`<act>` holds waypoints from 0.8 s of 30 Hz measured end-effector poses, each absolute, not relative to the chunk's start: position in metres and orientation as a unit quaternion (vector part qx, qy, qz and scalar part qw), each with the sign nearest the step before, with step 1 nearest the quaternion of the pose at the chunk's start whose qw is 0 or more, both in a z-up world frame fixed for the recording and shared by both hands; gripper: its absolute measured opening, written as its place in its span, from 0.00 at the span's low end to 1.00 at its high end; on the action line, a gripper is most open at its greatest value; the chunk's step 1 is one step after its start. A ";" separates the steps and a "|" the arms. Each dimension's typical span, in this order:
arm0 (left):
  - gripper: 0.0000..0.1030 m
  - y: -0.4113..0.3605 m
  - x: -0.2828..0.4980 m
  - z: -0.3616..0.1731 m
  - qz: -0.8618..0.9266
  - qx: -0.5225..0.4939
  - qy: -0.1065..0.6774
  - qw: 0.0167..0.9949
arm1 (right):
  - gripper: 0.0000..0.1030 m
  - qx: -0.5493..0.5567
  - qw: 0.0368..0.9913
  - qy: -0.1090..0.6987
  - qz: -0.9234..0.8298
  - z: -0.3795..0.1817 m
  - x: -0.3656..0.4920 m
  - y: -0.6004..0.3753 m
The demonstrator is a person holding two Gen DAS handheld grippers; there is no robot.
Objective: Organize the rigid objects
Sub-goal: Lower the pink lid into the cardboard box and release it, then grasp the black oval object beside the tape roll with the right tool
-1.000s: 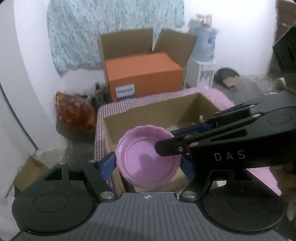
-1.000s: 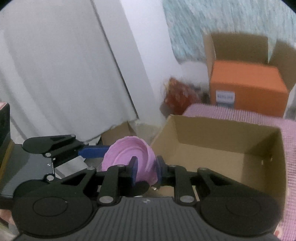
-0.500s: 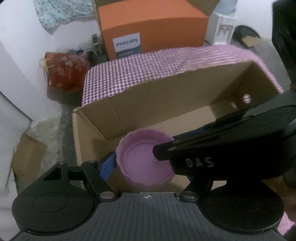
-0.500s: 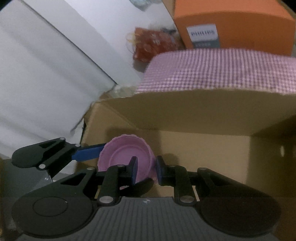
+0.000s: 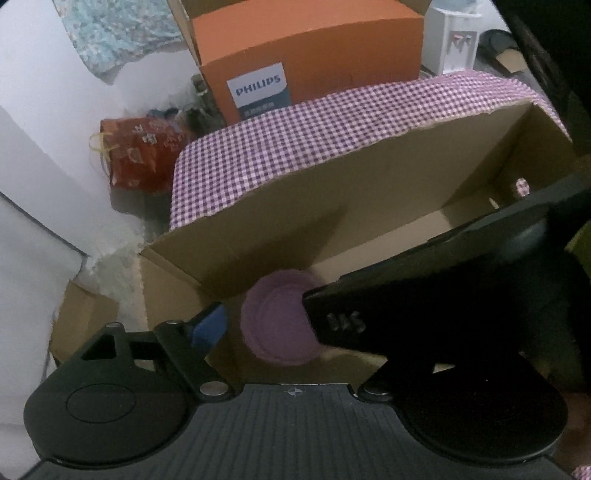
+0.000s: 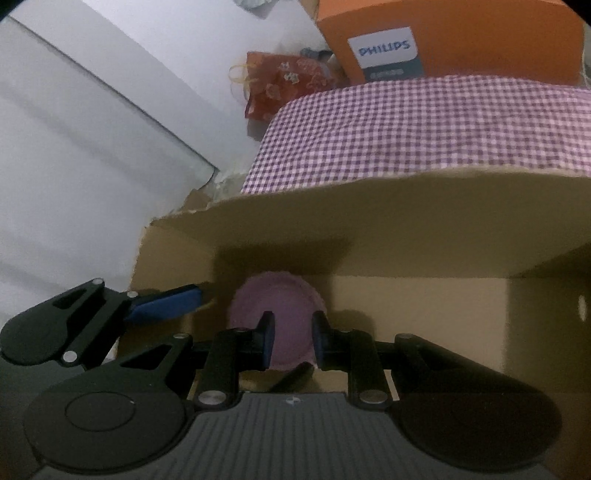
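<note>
Both claws angled down into cardboard box (image 6: pixel 369 236); right claw (image 6: pixel 291 341) pinching purple lid (image 6: pixel 280 314).

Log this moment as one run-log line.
right claw: shut on pink dish | left claw: jaws just opening, clear of dish | dish: inside cardboard box

Pink dish (image 6: pixel 280 314): smooth matt plastic. Open box (image 5: pixel 280 229): plain brown cardboard, rough torn rim. Desk cloth (image 5: pixel 332 122): woven checked fabric; orange box (image 5: pixel 314 48): smooth printed card.

I count one round pink plastic dish (image 6: pixel 275 317) inside one open brown cardboard box (image 6: pixel 406 229), one orange carton (image 6: pixel 461 33) behind it.
</note>
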State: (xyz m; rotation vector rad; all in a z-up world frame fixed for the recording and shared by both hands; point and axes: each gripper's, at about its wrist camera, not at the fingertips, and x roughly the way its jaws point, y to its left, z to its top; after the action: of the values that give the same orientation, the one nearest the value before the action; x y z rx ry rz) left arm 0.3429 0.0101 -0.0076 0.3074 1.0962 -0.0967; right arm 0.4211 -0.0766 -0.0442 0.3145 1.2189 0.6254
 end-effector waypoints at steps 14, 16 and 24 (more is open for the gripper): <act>0.90 0.028 0.252 0.097 -0.107 0.067 0.410 0.903 | 0.23 0.184 0.818 0.434 0.328 0.067 0.325 -0.147; 0.96 0.032 0.226 0.114 -0.132 0.049 0.389 0.910 | 0.23 0.192 0.825 0.408 0.341 0.085 0.297 -0.160; 1.00 0.049 0.125 0.135 -0.192 -0.014 0.294 0.936 | 0.23 0.224 0.841 0.319 0.376 0.120 0.180 -0.222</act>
State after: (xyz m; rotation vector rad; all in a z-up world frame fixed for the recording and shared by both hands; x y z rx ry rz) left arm 0.1255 0.0488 0.1350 -0.0294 0.6019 -0.3920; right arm 0.1801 -0.2218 0.1197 0.4726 0.6735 0.7937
